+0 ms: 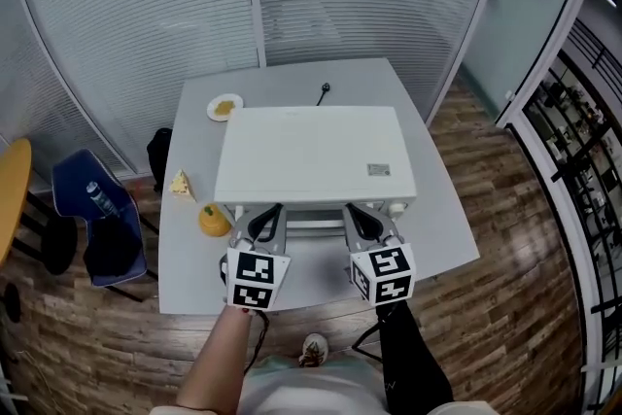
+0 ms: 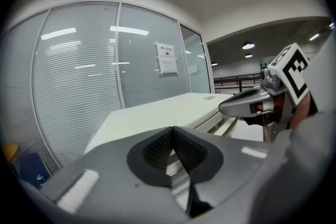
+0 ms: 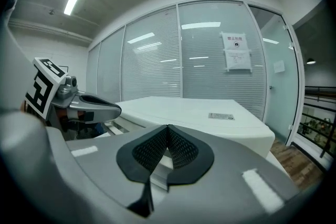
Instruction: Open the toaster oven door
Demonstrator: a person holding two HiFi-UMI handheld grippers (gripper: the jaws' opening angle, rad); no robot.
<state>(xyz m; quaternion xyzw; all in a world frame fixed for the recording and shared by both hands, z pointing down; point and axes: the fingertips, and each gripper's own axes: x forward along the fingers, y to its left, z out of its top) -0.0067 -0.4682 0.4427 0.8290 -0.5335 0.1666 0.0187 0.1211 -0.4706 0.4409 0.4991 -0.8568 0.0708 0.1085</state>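
Head view only: plate (image 1: 224, 108) at the far-left of the grey table (image 1: 437, 228), yellow lump (image 1: 214, 221) nr the front-left corner of the white toaster oven (image 1: 311, 151), mid-table. Left gripper (image 2: 172, 129) at the oven's front edge, jaws closed tip to tip; white bar in the gap under the pads, poss. the door handle. Right gripper (image 3: 167, 127) likewise, further right. Each gripper view shows the other gripper
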